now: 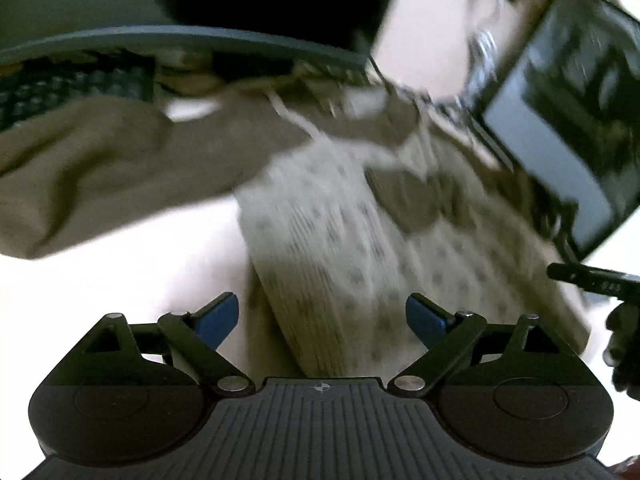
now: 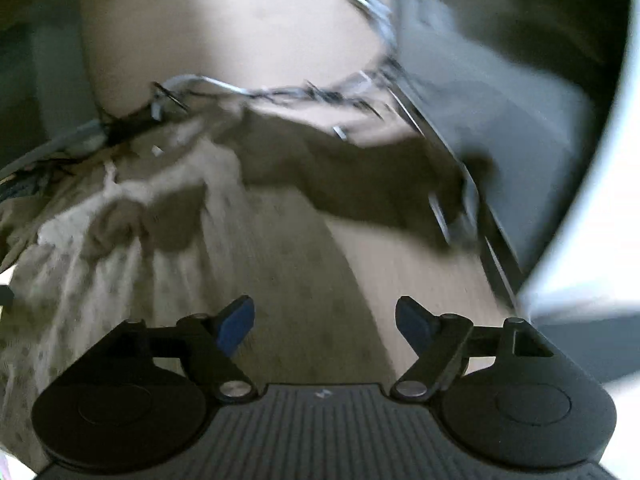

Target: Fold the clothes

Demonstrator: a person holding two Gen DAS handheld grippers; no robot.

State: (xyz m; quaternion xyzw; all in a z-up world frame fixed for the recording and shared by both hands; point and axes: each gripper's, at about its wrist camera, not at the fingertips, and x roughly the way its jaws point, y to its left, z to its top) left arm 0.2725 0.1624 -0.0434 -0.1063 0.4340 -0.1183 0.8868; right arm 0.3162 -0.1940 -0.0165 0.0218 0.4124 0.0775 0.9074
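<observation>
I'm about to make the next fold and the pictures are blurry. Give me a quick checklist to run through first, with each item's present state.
1. Left claw open, nothing between its fingers: ok.
2. Right claw open, nothing gripped: ok.
3. Patterned garment lying on the table in front of both claws: ok.
4. Garment flat and smooth: not ok, cloth is bunched near the olive sleeve.
5. Cables clear of the cloth: cannot tell, too blurred.
6. Laptop clear of the garment's edge: cannot tell.

Both wrist views look down, sharing the garment (image 1: 340,240).
</observation>
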